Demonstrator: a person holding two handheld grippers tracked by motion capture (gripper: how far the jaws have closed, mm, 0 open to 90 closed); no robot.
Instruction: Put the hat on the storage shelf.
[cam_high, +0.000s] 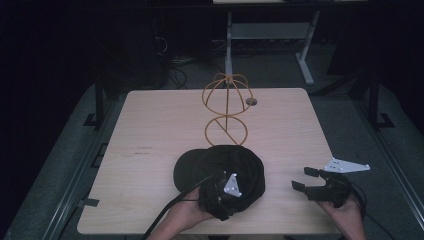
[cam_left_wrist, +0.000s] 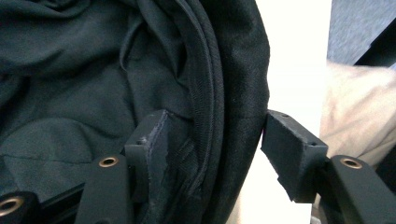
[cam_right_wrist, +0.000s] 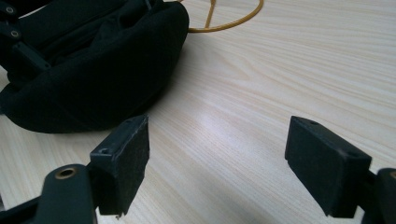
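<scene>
A black cap (cam_high: 220, 165) lies on the wooden table (cam_high: 150, 130) near its front edge, opening turned up. My left gripper (cam_high: 222, 192) reaches into it from the near side. In the left gripper view the cap's rim (cam_left_wrist: 233, 93) stands between the jaws of my left gripper (cam_left_wrist: 212, 140): one pad (cam_left_wrist: 149, 140) lies against the inner fabric, the other pad (cam_left_wrist: 292, 149) sits just outside the rim with a thin gap. My right gripper (cam_high: 305, 179) rests open to the right of the cap. Nothing is between the jaws of my right gripper (cam_right_wrist: 217, 154); the cap (cam_right_wrist: 93, 70) lies ahead to their left.
A yellow wire hat stand (cam_high: 226, 107) with a dome top and ring base rises behind the cap; its ring (cam_right_wrist: 224, 23) shows in the right gripper view. A small round disc (cam_high: 251, 101) lies near the far edge. Bare wood spreads left and right of the stand.
</scene>
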